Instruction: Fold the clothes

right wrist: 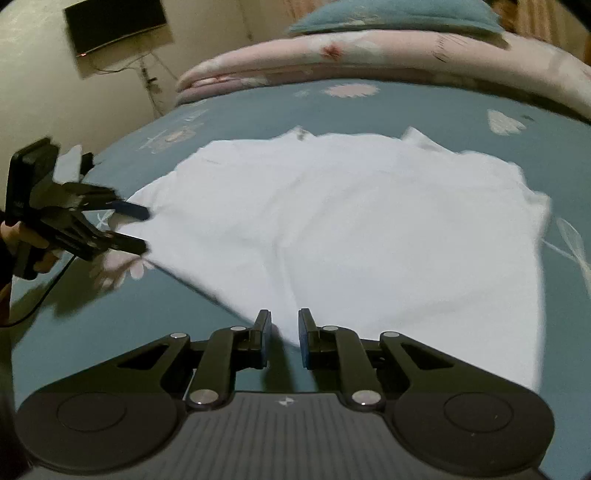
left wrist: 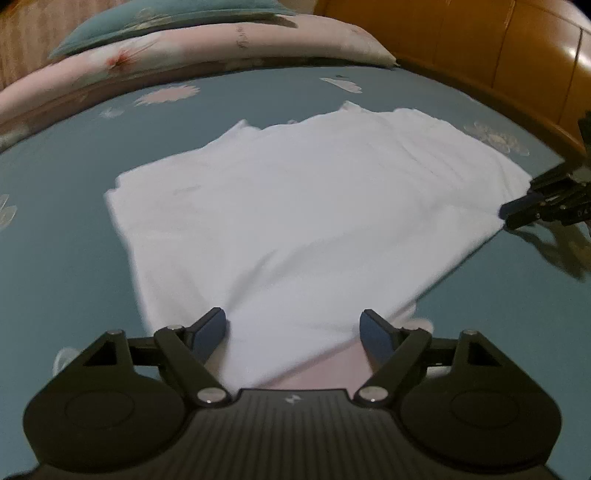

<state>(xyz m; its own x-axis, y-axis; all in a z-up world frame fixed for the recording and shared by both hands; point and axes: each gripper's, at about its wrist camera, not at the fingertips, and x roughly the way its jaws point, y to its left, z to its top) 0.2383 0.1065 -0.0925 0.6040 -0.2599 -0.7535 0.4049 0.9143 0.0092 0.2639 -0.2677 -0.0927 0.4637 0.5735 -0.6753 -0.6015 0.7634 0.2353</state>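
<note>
— Where does the shirt (left wrist: 295, 206) lie, and which way does it run?

— Flat on the teal sheet (left wrist: 66, 236), about mid-bed. In the left wrist view its long axis goes from the near hem, under the camera, up toward the quilt (left wrist: 207, 51); the collar end points at the quilt. The far edge shows two small peaks, blurred — collar or sleeve, one cannot tell which.

— And the left gripper (left wrist: 294, 328)?

— Its jaws stand wide, one finger on each side of the hem; the cloth passes between them, and the pads do not press on it. The right wrist view shows the same: its two fingers (right wrist: 129, 210) spread at the shirt's left corner.

— The right gripper (right wrist: 284, 338)?

— Narrow, a slim gap between the pads. A corner of the hem reaches just into that gap, but no pinch shows; bare sheet lies below it. In the left wrist view it sits at the shirt's right edge.

— Edges?

— The hem runs slanted between the two grippers. The left side edge is straight; the right side has a slight fold near the sleeve.

— Room to move?

— Open sheet on every side of the shirt. The quilt and a pillow (left wrist: 173, 22) lie well beyond the far edge, a wooden headboard (left wrist: 480, 44) to the right, a wall and a screen (right wrist: 114, 22) to the left.
</note>
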